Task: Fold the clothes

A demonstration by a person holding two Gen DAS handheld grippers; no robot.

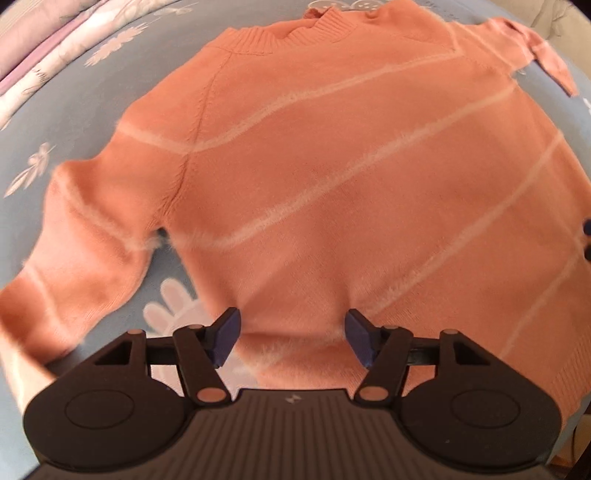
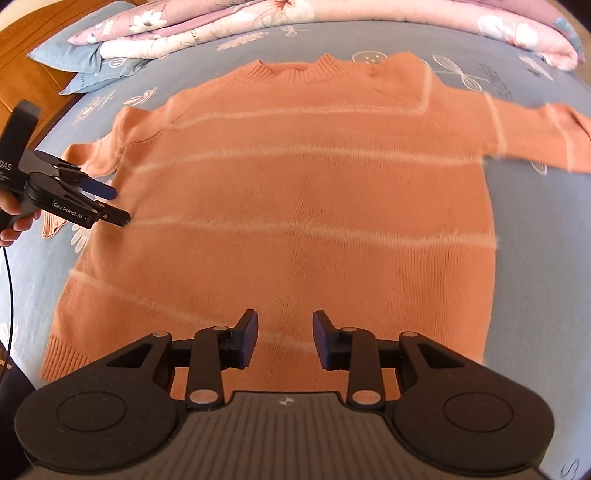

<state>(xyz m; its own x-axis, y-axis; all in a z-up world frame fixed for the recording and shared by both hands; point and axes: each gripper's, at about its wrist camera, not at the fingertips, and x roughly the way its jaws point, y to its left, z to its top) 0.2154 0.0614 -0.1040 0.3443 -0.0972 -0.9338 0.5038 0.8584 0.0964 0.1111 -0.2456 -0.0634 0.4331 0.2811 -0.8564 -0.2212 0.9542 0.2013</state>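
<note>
Orange knit: the sweater point(image 2: 295, 192) lies spread flat on the bed, neck towards the far side, hem nearest the two grippers.
Stripes: thin pale lines run across the chest and both sleeves.
Collar: the ribbed neckband point(image 2: 295, 70) sits at the far edge, slightly rumpled.
Left sleeve: in the left wrist view it bends down along the body of the sweater point(image 1: 332, 184), with a gap of sheet showing between sleeve and body.
Right sleeve: it stretches straight out sideways, well away from the body; its cuff end is blurred.
Bed: a blue sheet point(image 2: 535, 258) printed with white flowers and dragonflies carries the sweater.
Bedding: a folded pink floral quilt point(image 2: 332, 18) lies along the far edge, with a blue pillow point(image 2: 74, 55) beside it.
Left gripper point(image 1: 291, 338): its fingers stand well apart above the lower part of the sweater, nothing pressed between them; from the other camera the left gripper point(image 2: 118, 206) hangs over the sweater's side edge near the armpit, held by a hand point(image 2: 13, 221).
Right gripper point(image 2: 284, 338): its fingers are parted by a narrower gap over the sweater near the hem, clasping no fabric.
Cable: a thin black lead point(image 2: 9, 295) hangs down from the left gripper's handle.
</note>
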